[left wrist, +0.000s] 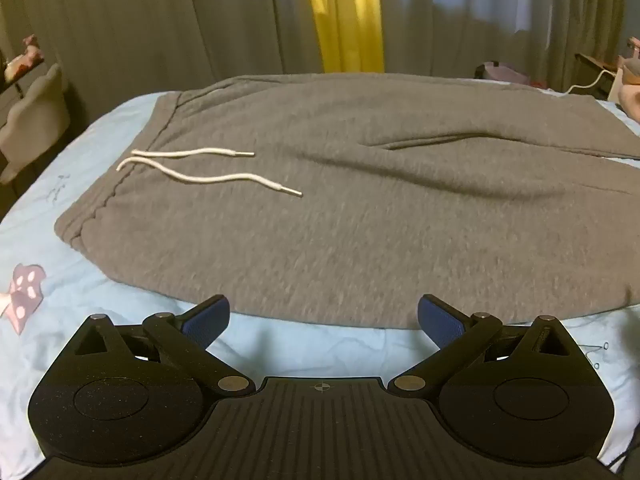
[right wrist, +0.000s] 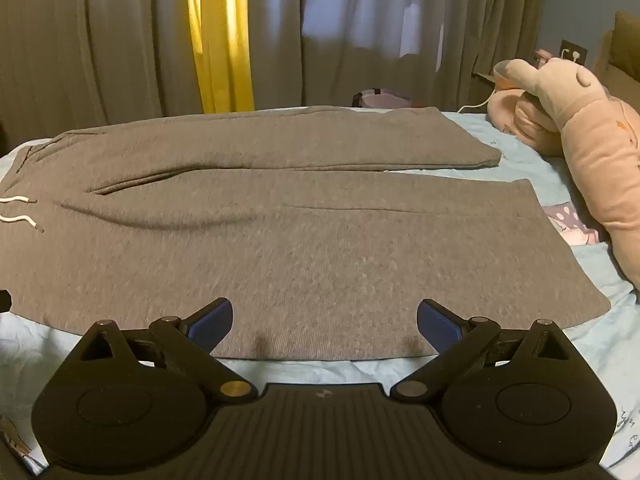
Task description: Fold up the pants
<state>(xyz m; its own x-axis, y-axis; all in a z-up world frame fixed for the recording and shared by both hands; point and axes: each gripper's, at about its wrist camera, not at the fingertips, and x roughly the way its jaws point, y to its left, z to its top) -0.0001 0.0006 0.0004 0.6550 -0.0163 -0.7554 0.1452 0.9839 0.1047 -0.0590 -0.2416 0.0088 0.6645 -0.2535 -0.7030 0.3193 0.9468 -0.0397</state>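
Observation:
Grey sweatpants (left wrist: 360, 208) lie flat across a light blue bed sheet (left wrist: 100, 288), waistband at the left with two white drawstrings (left wrist: 208, 168) on top. In the right wrist view the pants (right wrist: 320, 248) show both legs stretching right, the far leg (right wrist: 360, 144) lying beside the near one. My left gripper (left wrist: 323, 316) hovers open over the near edge of the pants by the waist end, nothing between its blue pads (left wrist: 206, 320). Over the near leg's edge my right gripper (right wrist: 324, 322) is open too, with nothing in it.
A pink plush toy (right wrist: 580, 148) lies on the bed right of the leg cuffs. Grey curtains (right wrist: 120, 40) with a yellow strip (right wrist: 220, 40) hang behind the bed. A grey chair (left wrist: 36, 116) stands off the left side. Small items (right wrist: 380, 100) sit at the far edge.

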